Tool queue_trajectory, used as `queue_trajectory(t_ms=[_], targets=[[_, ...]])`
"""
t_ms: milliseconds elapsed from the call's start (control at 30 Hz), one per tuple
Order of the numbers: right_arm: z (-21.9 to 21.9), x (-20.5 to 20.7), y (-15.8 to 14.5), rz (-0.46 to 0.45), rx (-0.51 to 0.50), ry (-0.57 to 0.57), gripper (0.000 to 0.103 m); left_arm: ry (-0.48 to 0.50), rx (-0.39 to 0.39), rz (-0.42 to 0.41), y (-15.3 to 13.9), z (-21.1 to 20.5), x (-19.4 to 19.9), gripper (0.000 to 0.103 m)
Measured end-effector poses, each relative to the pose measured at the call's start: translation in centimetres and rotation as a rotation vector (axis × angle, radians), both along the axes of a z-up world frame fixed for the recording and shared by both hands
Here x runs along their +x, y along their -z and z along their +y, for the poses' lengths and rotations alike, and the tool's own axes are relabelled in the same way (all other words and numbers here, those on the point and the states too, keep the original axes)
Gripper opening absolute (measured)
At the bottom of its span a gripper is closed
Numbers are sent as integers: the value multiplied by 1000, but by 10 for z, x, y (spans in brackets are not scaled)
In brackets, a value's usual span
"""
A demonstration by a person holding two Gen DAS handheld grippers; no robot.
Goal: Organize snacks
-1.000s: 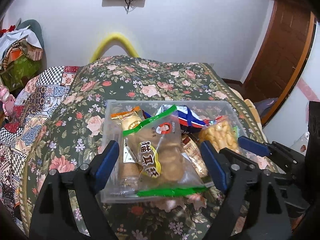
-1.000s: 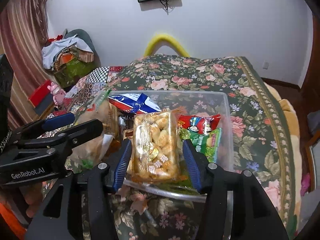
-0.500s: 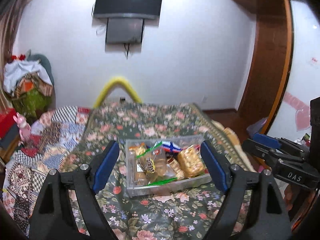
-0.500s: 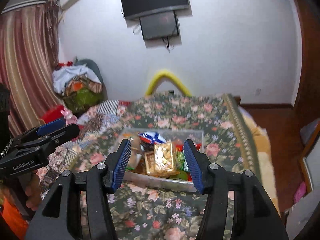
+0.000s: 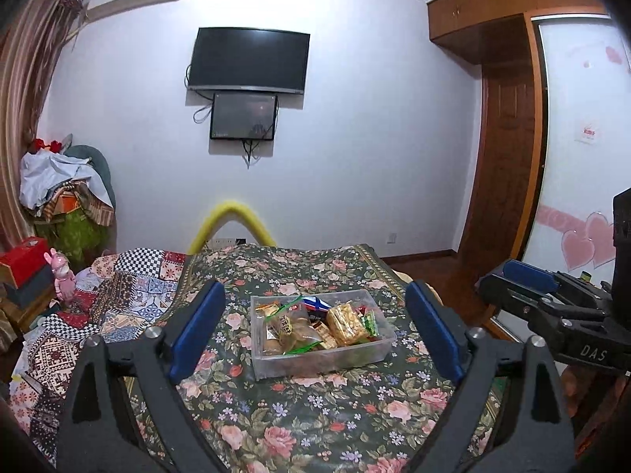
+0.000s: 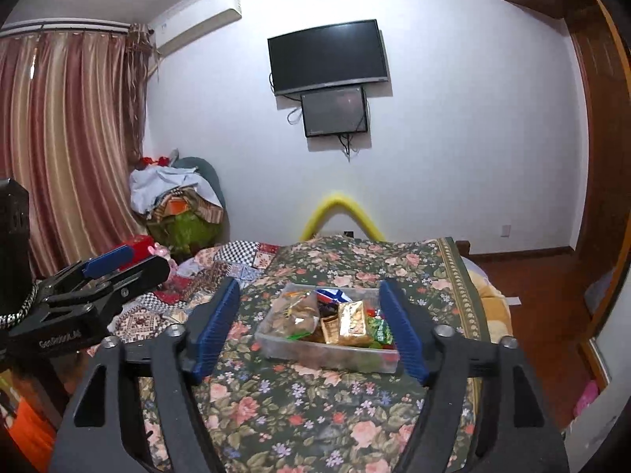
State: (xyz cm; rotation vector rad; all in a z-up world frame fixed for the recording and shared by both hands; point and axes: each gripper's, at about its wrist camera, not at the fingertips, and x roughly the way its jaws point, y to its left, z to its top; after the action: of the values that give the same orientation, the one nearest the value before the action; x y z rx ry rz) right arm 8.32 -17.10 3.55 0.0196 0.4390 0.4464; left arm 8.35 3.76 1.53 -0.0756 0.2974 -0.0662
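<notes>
A clear plastic box (image 5: 315, 358) (image 6: 284, 345) filled with several snack packets rests on the floral bedspread (image 5: 315, 421) (image 6: 299, 406). A golden biscuit pack (image 5: 345, 323) (image 6: 353, 321) lies on top, beside a bag with a green strip (image 5: 286, 329). My left gripper (image 5: 315, 331) hangs well back from the box, its jaws opening with nothing between them. My right gripper (image 6: 311, 329) is likewise back from the box, its jaws opening and empty. Each gripper shows at the edge of the other's view.
A patchwork quilt (image 5: 118, 299) covers the bed's left side. A yellow foam arch (image 5: 232, 222) stands at the bed's far end under two wall screens (image 5: 248, 63). A clothes pile (image 6: 177, 205) and curtains (image 6: 67, 149) are left; a wooden wardrobe (image 5: 501, 149) stands right.
Both grippers have pulled back and up from the box, which now looks small and distant. Both sets of jaws stand wider than before.
</notes>
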Motion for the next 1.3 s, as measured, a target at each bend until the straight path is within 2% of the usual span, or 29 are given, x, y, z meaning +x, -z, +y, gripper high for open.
queue_trajectory(t_ms=[167,367,1300], targets=[[2,-11,-2,-36,13,17,91,-9,-23,-20,1,1,-18,102],[1,-16,-3,-70,11,47,103,-34,17,-39,3,-3,-29,103],[-4,-22,2,-62,3,65,103,-15,21,-47,6,-10,-33,103]])
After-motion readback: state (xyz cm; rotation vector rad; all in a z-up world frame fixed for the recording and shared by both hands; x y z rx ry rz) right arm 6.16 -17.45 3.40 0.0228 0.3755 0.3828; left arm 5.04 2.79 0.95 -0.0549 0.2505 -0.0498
